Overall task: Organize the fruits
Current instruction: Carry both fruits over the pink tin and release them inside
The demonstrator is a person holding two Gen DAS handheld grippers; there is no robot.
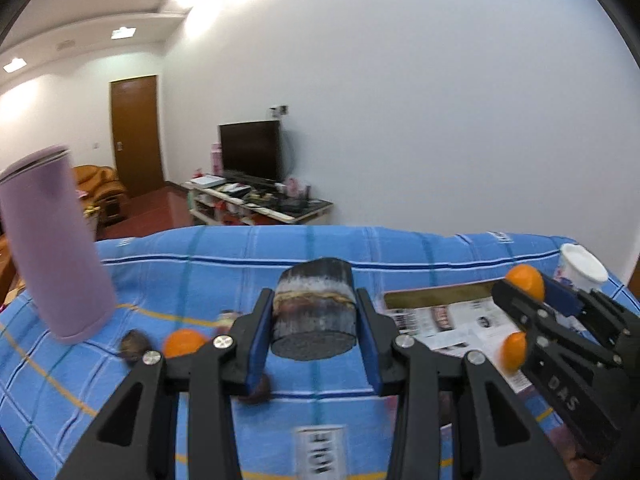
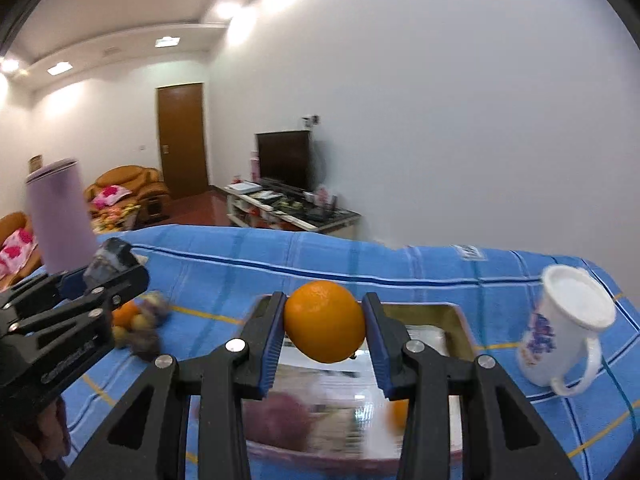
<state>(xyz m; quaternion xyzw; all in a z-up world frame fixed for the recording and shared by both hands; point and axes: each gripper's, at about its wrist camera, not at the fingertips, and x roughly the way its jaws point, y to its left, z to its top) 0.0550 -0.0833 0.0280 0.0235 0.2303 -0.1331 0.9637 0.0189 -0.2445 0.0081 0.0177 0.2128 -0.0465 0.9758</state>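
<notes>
My left gripper is shut on a dark round can and holds it above the blue checked cloth. My right gripper is shut on an orange and holds it over a paper-lined tray. In the tray lie a purplish fruit and another orange. Loose fruits lie on the cloth at the left: an orange and dark fruits. In the left wrist view the right gripper shows at the right with its orange.
A tall lilac cylinder stands at the left of the table. A white mug with a lid stands at the right, near the tray. Behind the table are a TV stand, a door and sofas.
</notes>
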